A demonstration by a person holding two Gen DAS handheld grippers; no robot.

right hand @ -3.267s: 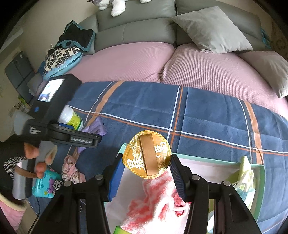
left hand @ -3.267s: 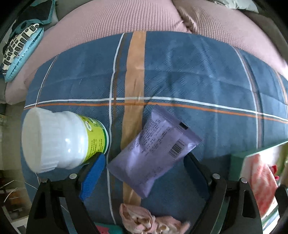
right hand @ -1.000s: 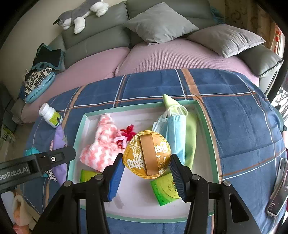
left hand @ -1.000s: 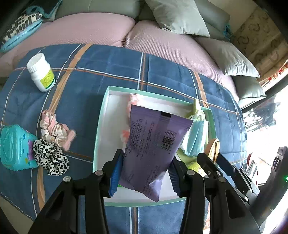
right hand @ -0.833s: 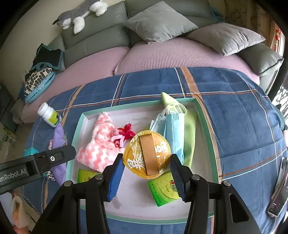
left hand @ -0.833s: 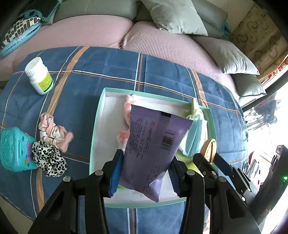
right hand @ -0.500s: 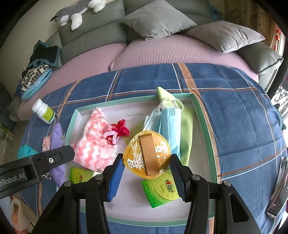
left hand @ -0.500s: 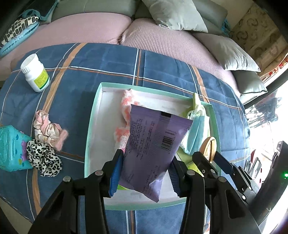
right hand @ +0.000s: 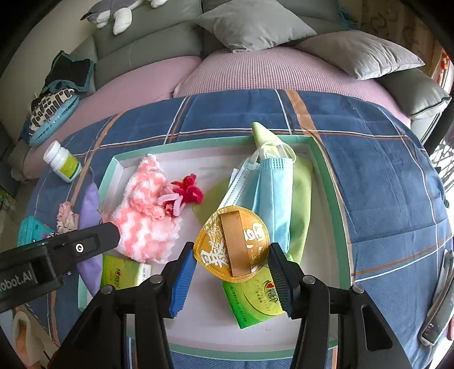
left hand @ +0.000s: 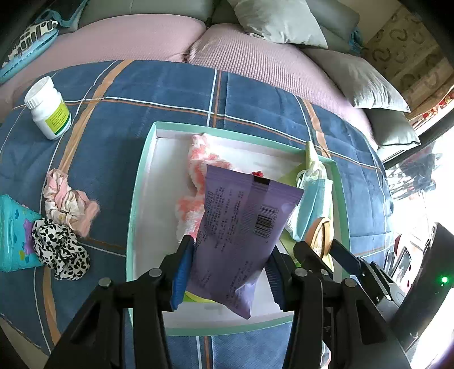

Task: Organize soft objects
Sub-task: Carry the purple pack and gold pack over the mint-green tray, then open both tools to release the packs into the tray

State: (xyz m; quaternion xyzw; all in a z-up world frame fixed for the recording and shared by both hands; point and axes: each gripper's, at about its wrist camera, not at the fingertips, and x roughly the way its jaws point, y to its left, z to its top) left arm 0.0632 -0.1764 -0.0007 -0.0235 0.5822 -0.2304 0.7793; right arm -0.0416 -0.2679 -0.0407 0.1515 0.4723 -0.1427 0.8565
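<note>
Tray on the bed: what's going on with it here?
A person holds a gripper in each hand above the mint-rimmed tray. The left gripper clamps a purple packet; the right gripper clamps a gold round pouch. Neither is set down yet. Two scrunchies lie outside on the blanket.

the purple packet [left hand: 244,227] hides part of the pink knit [left hand: 195,181]; teal case [left hand: 11,230] is edge-cropped.

Home living room: sofa [right hand: 159,48], cushions [right hand: 252,25]
</note>
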